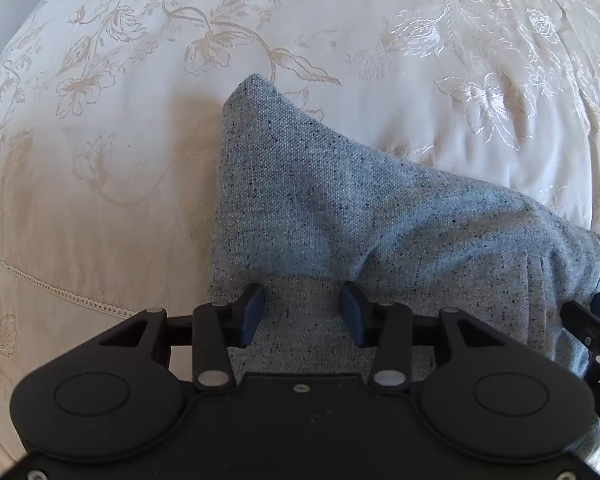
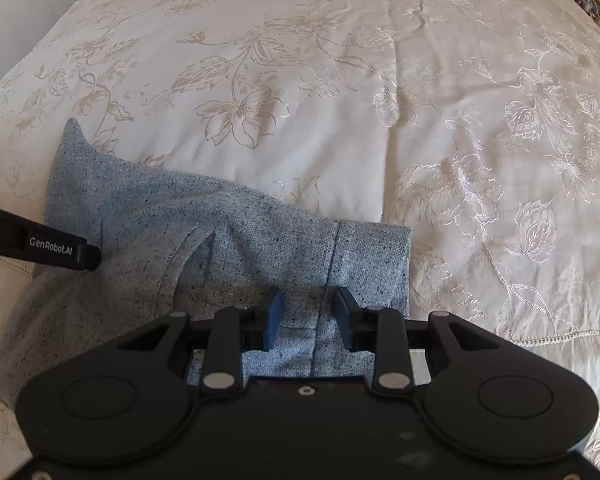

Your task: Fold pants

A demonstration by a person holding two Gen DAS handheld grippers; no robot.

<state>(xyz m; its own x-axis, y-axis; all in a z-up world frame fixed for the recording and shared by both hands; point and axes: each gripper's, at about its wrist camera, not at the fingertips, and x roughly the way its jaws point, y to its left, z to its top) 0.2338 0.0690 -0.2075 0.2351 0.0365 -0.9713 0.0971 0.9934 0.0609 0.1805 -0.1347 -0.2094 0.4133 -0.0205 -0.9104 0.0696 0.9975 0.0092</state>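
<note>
The left gripper (image 1: 302, 312) has its two blue fingers (image 1: 253, 312) spread apart, with nothing pinched between them. It sits low over the near edge of the soft grey speckled cloth pants (image 1: 340, 216). The right gripper (image 2: 308, 316) is spread apart too, over a stitched seam line (image 2: 328, 264) near the hem end of the pants.

The pants lie in a bunched, part-folded heap on the big cream bedspread with shiny flower patterns (image 2: 340, 80), close to its near edge. One pointy corner sticks up at the far left.

To do this step well, I think each gripper should go down onto the cloth edge, pinch all the layers together, then lift at the same time so the fold stays even.
</note>
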